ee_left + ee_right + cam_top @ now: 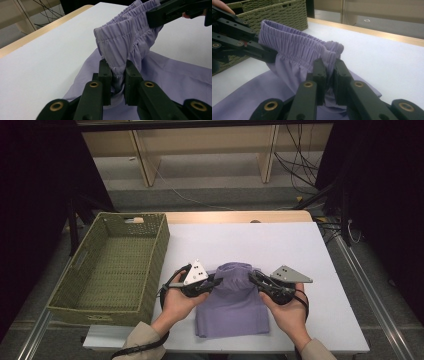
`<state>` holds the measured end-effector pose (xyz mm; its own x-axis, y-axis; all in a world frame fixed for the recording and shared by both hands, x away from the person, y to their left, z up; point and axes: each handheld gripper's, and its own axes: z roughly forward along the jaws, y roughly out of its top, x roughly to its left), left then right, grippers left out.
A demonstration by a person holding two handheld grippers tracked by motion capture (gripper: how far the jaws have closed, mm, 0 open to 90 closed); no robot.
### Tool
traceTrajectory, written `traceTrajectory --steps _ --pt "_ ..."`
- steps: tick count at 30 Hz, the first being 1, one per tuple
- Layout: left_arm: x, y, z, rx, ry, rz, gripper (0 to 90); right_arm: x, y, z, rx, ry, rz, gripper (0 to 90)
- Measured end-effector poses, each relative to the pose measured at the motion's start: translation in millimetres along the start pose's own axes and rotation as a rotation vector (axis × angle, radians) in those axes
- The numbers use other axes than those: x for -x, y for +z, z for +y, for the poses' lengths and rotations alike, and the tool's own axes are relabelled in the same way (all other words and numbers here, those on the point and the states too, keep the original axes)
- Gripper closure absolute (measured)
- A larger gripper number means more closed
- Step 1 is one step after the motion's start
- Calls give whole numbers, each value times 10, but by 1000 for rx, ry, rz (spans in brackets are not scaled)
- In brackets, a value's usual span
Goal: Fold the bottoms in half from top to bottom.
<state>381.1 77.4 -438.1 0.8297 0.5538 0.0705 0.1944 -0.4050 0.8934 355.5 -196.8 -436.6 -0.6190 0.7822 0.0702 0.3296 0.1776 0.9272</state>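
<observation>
Wide table with a white top and a pale wooden far edge; bare except for the items below.

Large rectangular woven basket of olive-green wicker stands at the table's left side, its right wall just beside the cloth.

Lilac fabric garment with a gathered elastic waistband lies near the front edge of the table, between the two hands. Lower part spread flat on the white surface; waistband end raised off it and stretched sideways between the two claws.

Left claw: jaws nearly together, clamped on a bunched fold of the waistband at its left end. In the high view it sits just right of the basket, held in the person's left hand.

Right claw: jaws likewise almost closed, pinching the waistband's other end. Right hand holds it from below. Each claw is seen across the waistband from the other's camera.
</observation>
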Motion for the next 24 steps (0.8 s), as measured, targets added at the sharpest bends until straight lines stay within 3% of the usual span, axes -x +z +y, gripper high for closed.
traceTrajectory --steps 24 --pt "63 -37 -35 -15 3 -10 790 -77 -76 -45 -29 -5 9 823"
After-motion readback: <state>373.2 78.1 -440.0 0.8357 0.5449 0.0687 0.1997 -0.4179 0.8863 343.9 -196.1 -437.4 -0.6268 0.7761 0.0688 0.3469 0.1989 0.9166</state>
